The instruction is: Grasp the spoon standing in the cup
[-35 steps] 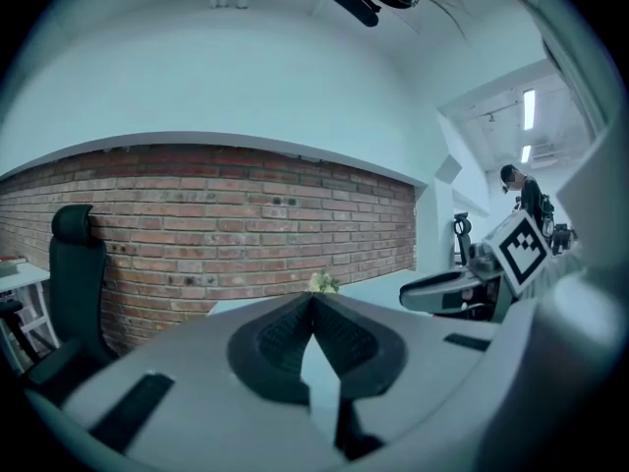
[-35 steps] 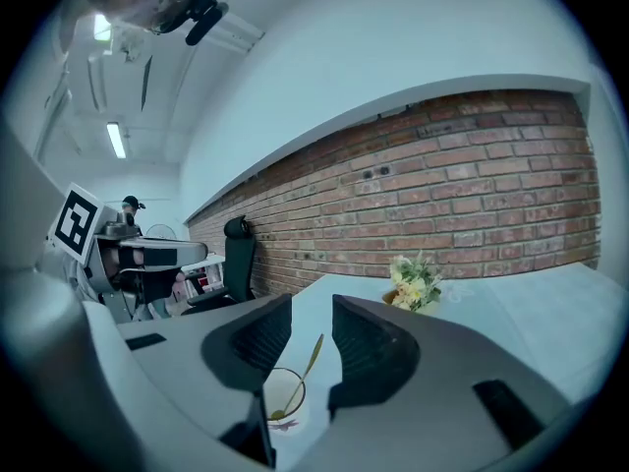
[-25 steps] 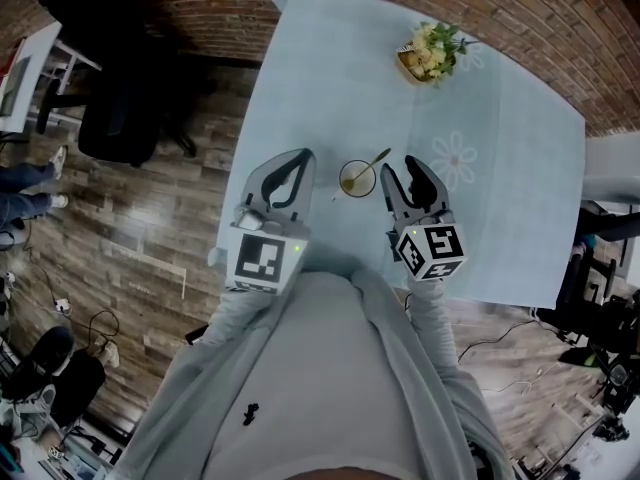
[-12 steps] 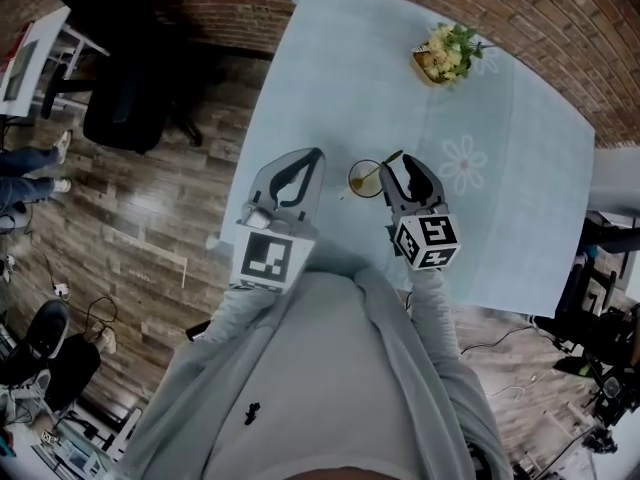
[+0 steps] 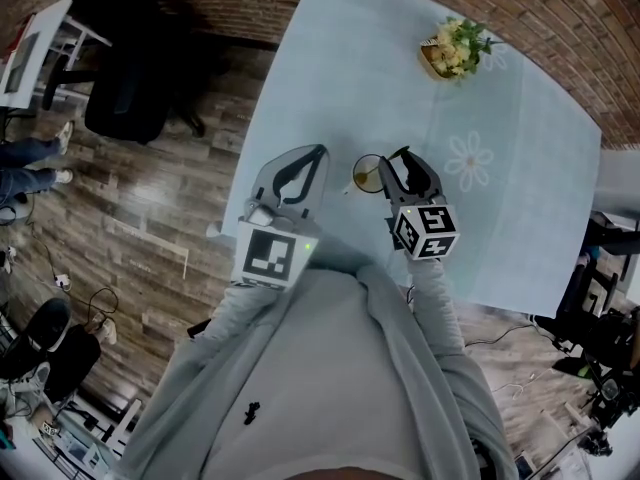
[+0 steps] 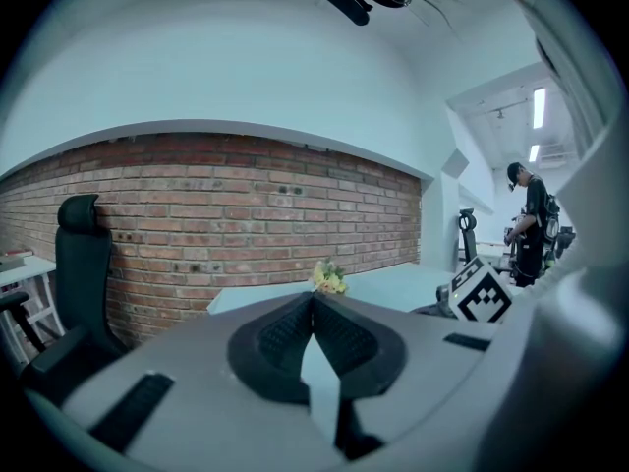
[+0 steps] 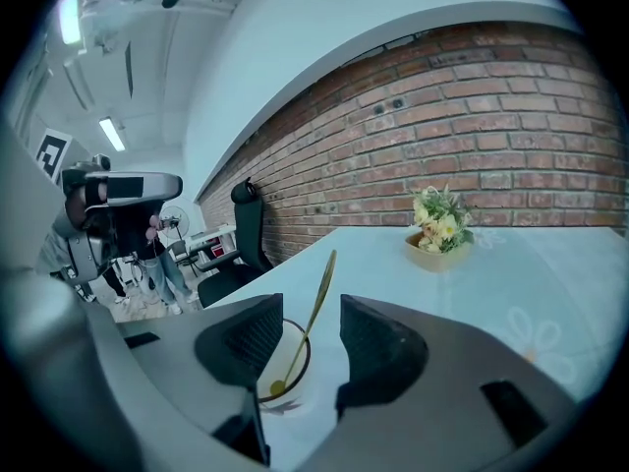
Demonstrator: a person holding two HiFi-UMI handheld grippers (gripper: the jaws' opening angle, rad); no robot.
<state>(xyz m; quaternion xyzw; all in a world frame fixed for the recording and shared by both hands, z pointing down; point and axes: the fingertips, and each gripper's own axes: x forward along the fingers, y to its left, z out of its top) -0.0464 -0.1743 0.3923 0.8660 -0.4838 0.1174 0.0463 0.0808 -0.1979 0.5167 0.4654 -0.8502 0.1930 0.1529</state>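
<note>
A small cup [image 5: 366,175] stands on the pale blue table [image 5: 500,218], with a gold spoon [image 5: 382,166] leaning in it, handle up and to the right. My right gripper [image 5: 394,160] is open, and its jaws stand on either side of the spoon's handle without touching it. In the right gripper view the spoon [image 7: 316,308] rises between the two fingers from the cup [image 7: 285,370], with my right gripper [image 7: 312,305] around it. My left gripper [image 5: 317,154] is shut and empty, just left of the cup. In its own view my left gripper [image 6: 314,301] holds nothing.
A small pot of flowers [image 5: 455,53] sits at the table's far side. A black office chair [image 5: 120,98] stands on the wood floor to the left, near the brick wall. A person [image 6: 531,226] stands in the background on the right.
My right gripper has moved forward and left, so the spoon's handle now stands between its open jaws. The left gripper has barely moved.
</note>
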